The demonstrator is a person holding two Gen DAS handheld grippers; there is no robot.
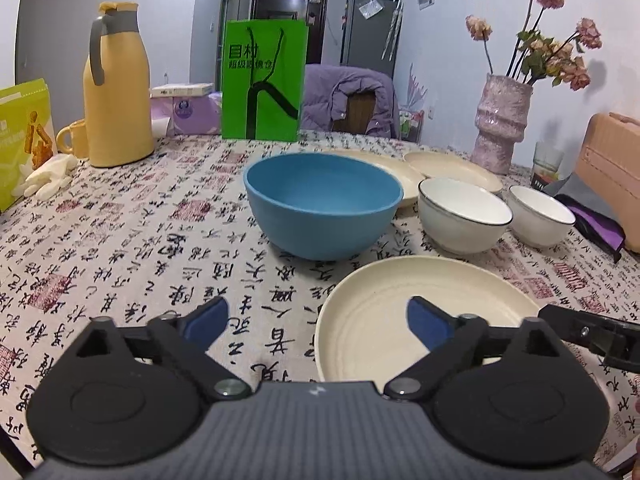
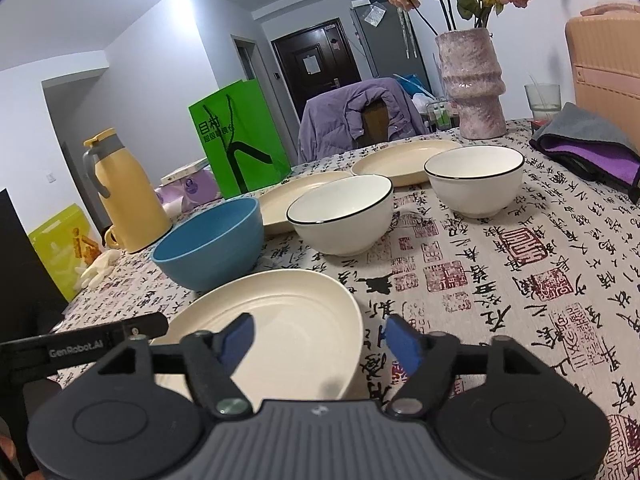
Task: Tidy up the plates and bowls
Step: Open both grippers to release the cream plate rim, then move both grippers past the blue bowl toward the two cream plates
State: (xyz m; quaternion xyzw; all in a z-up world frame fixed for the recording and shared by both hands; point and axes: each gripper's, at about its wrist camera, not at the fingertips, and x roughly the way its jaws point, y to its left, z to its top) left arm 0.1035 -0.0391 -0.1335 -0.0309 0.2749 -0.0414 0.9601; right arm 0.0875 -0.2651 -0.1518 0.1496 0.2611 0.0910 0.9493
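Three cream plates, two white bowls and one blue bowl [image 1: 323,204] sit spread over the bench [image 1: 120,240], none stacked yet, so I judge the sorting is barely begun. The near plate [image 1: 400,320] lies flat just ahead of both tools; the far plates [image 2: 404,160] rest behind the white bowls [image 2: 340,212]. My left gripper [image 1: 318,320] has its fingers spread wide over bare cloth and the plate's edge, holding nothing; my right gripper [image 2: 318,338] is also open and empty, straddling the plate's right rim. Next I'd need one finger under that rim to lift it. The plate's near edge is hidden behind the tool bodies, so contact there is unclear.
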